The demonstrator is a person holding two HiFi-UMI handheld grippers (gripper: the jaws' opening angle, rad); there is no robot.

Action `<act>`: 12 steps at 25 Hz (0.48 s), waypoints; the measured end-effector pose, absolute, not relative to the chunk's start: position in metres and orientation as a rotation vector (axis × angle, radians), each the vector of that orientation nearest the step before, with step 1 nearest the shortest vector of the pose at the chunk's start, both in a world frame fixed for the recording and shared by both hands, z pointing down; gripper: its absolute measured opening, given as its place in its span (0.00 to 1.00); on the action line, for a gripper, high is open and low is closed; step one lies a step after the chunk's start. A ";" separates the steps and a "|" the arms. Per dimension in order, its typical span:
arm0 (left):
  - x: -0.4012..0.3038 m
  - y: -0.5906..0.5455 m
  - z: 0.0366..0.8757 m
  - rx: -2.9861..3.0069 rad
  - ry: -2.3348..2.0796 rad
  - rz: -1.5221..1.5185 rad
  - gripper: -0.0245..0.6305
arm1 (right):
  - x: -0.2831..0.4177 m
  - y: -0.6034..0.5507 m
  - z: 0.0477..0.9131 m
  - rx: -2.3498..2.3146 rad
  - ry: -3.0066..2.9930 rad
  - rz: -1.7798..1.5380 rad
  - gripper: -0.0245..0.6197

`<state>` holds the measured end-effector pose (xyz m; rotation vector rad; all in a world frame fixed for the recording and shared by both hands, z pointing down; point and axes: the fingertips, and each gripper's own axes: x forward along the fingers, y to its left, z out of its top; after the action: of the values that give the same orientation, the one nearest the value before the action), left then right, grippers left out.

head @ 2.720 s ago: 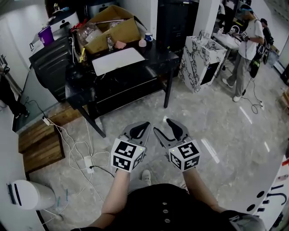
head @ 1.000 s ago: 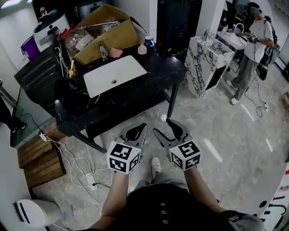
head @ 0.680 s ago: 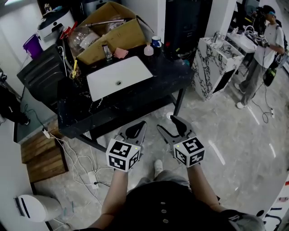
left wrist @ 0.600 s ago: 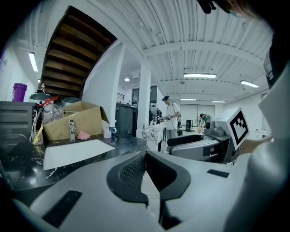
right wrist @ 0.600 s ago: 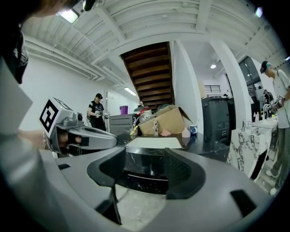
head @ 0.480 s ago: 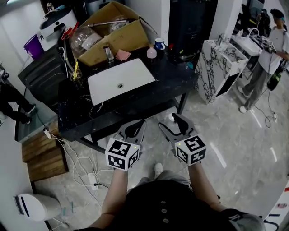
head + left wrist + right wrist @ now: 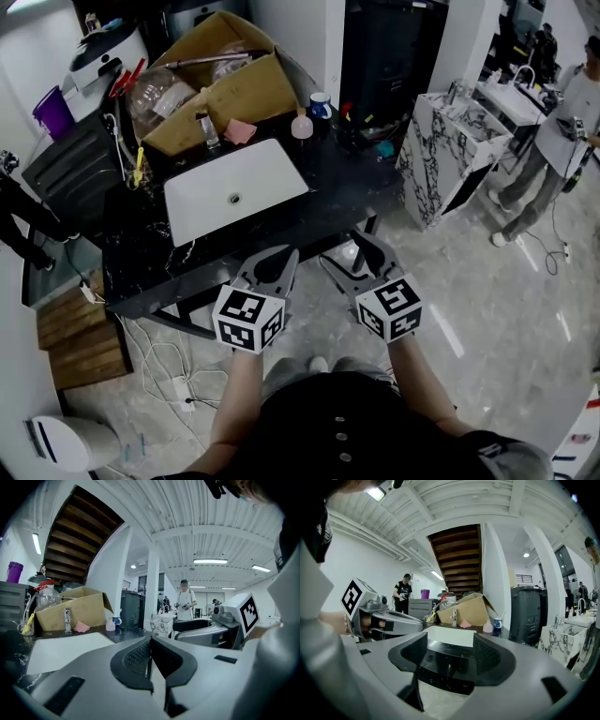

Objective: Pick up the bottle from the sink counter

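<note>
Approach stage: nothing lifted yet. The pink bottle (image 7: 301,125) stood at the back of the sink counter (image 7: 349,176), beside a mug (image 7: 320,103), well beyond both grippers. Right gripper (image 7: 450,653): jaws wide apart, having just opened further, nothing between them. Left gripper (image 7: 150,644): jaws together, empty. Behind the white basin (image 7: 202,202), an open cardboard box (image 7: 236,96) held clear plastic items (image 7: 153,89) — reach, grasp and lift remained.

Pink bottle (image 7: 301,125) upright on counter (image 7: 349,183)
</note>
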<state>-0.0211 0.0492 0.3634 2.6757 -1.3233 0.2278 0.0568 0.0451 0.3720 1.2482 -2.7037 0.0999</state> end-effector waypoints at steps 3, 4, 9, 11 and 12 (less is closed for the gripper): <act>-0.011 0.040 0.372 2.670 -1.288 0.258 0.06 | 0.057 0.039 0.379 1.229 -2.703 0.120 0.50; -0.007 0.038 0.374 2.671 -1.276 0.266 0.06 | 0.057 0.038 0.383 1.224 -2.701 0.131 0.50; 0.006 0.027 0.379 2.686 -1.227 0.287 0.06 | 0.063 0.028 0.394 1.236 -2.689 0.169 0.50; 0.009 0.021 0.381 2.685 -1.218 0.288 0.07 | 0.066 0.022 0.396 1.247 -2.684 0.174 0.50; 0.010 0.017 0.382 2.683 -1.214 0.290 0.06 | 0.067 0.019 0.397 1.253 -2.681 0.177 0.50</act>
<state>0.0098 0.0171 0.3820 2.6831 -1.2143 0.2898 0.0670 0.0192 0.3967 1.2533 -2.6811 0.1774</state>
